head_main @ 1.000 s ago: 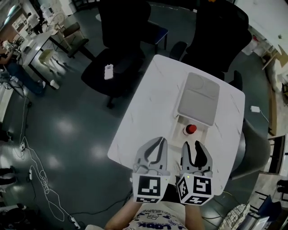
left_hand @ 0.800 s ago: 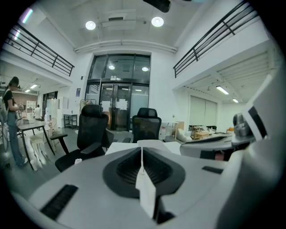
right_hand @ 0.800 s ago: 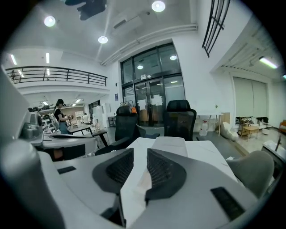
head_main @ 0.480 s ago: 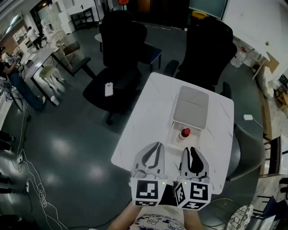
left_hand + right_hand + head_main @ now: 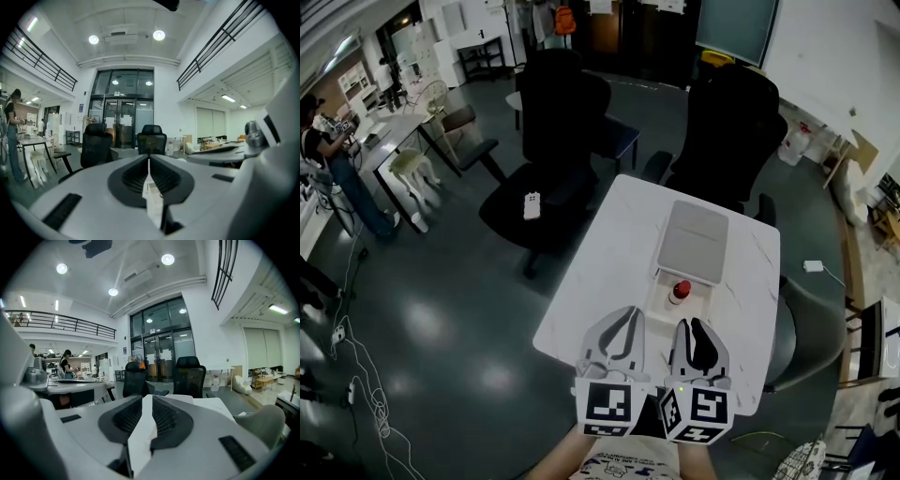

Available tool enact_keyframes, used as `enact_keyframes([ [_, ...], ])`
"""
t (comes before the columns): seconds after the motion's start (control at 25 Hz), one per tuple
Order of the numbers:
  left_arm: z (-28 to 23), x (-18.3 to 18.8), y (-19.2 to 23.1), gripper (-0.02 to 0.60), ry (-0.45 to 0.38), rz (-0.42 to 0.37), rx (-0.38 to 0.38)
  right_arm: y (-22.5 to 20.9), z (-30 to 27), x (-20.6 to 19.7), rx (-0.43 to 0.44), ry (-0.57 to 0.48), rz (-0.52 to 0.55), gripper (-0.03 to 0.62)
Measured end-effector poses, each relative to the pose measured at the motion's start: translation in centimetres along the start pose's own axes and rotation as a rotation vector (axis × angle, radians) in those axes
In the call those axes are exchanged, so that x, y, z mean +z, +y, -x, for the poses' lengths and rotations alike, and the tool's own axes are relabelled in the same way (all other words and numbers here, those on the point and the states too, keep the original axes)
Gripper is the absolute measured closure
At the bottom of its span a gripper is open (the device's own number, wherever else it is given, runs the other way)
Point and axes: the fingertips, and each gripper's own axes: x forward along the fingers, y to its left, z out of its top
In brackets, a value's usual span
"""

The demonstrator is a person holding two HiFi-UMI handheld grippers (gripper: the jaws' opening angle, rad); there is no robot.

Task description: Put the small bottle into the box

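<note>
The small bottle (image 5: 680, 291) with its red cap stands in the open white tray of the box (image 5: 660, 298) on the white table (image 5: 600, 281). The box's grey lid (image 5: 694, 242) lies flat behind it. In the head view both grippers hover side by side over the table's near edge, short of the box. My left gripper (image 5: 626, 311) is shut and empty; its jaws meet in the left gripper view (image 5: 149, 158). My right gripper (image 5: 692, 323) has just been closing with nothing between its jaws, and they now touch (image 5: 147, 397).
Two black office chairs (image 5: 553, 112) (image 5: 731, 122) stand beyond the table; a small white device (image 5: 532, 204) lies on the left one's seat. A grey chair (image 5: 802, 328) sits at the table's right. A person (image 5: 328, 159) stands by desks at far left.
The right gripper's jaws went from apart to shut. Both grippers rose and drew back slightly from the box. The bottle stayed in the tray.
</note>
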Motion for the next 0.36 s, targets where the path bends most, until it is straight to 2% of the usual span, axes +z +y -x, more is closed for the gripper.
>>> enact_keyframes([
  [0.36, 1.1, 0.6, 0.1, 0.561, -0.015, -0.018, 0.013, 0.5, 1.2, 0.5, 0.011, -0.011, 0.008, 0.519],
])
